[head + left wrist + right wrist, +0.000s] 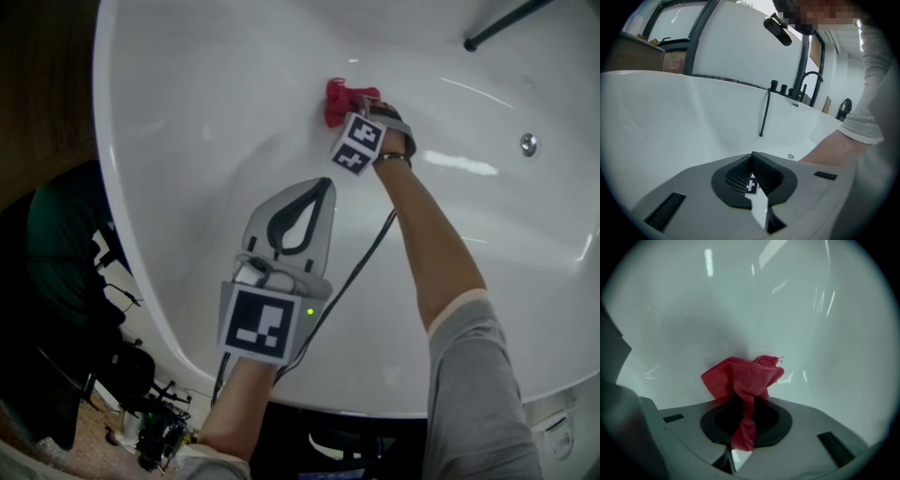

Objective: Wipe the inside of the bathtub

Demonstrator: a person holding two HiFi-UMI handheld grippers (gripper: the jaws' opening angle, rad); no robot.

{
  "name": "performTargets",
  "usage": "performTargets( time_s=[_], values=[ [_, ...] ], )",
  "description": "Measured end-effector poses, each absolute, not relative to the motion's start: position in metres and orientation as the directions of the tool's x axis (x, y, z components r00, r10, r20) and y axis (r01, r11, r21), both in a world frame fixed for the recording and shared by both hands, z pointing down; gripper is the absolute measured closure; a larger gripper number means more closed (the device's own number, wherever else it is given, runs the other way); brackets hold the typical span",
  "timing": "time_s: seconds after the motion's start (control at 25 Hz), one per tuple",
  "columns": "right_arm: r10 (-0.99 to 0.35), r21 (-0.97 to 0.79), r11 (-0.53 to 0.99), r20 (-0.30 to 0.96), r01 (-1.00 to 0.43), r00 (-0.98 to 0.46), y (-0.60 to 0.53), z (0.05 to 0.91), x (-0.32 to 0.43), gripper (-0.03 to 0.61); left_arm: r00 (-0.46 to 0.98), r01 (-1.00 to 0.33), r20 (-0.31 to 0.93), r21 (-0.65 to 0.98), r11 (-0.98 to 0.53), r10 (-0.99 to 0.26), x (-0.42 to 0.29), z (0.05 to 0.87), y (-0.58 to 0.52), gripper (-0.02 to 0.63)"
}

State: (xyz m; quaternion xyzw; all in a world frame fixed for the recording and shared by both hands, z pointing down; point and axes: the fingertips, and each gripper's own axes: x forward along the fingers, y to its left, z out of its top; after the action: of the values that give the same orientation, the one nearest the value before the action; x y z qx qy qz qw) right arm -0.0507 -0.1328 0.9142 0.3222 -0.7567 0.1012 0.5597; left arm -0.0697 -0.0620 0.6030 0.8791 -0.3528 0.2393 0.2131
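Note:
A white bathtub (187,122) fills the head view. My right gripper (354,111) reaches deep into it, shut on a red cloth (339,99) that is pressed against the tub's inner wall. In the right gripper view the red cloth (743,380) bunches out of the closed jaws onto the white surface (740,301). My left gripper (323,184) hovers over the near side of the tub, jaws shut with nothing between them; the left gripper (752,157) points along the tub wall (670,126).
A black hand-shower bar (506,23) crosses the far right corner. A chrome overflow fitting (529,143) sits on the right wall. Black taps (787,90) stand on the far rim. A cable (352,281) runs across the tub from the right gripper. Clutter lies on the floor (141,422) at lower left.

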Motion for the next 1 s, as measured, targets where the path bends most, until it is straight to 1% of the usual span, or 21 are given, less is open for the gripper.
performTargets(
  time_s=[0.16, 0.32, 0.4, 0.52, 0.64, 0.8, 1.0],
  values=[
    [-0.339, 0.150, 0.799, 0.912, -0.582, -0.230, -0.126, 0.908, -0.069, 0.534, 0.624, -0.741, 0.562, 0.205, -0.639, -0.543, -0.079, 0.592, -0.066, 0.609],
    [-0.393, 0.162, 0.751, 0.889, -0.640, -0.236, -0.127, 0.885, -0.088, 0.537, 0.611, -0.758, 0.559, 0.212, -0.616, -0.560, -0.086, 0.573, -0.063, 0.609],
    [-0.400, 0.151, 0.751, 0.878, -0.643, -0.261, -0.125, 0.869, -0.098, 0.537, 0.609, -0.759, 0.557, 0.205, -0.618, -0.564, -0.091, 0.562, -0.056, 0.609],
    [-0.414, 0.134, 0.767, 0.850, -0.627, -0.326, -0.129, 0.838, -0.109, 0.536, 0.599, -0.767, 0.560, 0.197, -0.611, -0.572, -0.097, 0.552, -0.050, 0.609],
    [-0.430, 0.133, 0.775, 0.827, -0.618, -0.361, -0.135, 0.803, -0.117, 0.537, 0.582, -0.786, 0.549, 0.194, -0.586, -0.599, -0.102, 0.536, -0.051, 0.609],
    [-0.476, 0.162, 0.760, 0.798, -0.630, -0.370, -0.147, 0.762, -0.124, 0.537, 0.562, -0.801, 0.549, 0.174, -0.572, -0.619, -0.113, 0.511, -0.050, 0.609],
    [-0.539, 0.212, 0.745, 0.750, -0.632, -0.384, -0.168, 0.692, -0.141, 0.537, 0.515, -0.834, 0.558, 0.153, -0.530, -0.651, -0.136, 0.472, -0.047, 0.609]
  ],
)
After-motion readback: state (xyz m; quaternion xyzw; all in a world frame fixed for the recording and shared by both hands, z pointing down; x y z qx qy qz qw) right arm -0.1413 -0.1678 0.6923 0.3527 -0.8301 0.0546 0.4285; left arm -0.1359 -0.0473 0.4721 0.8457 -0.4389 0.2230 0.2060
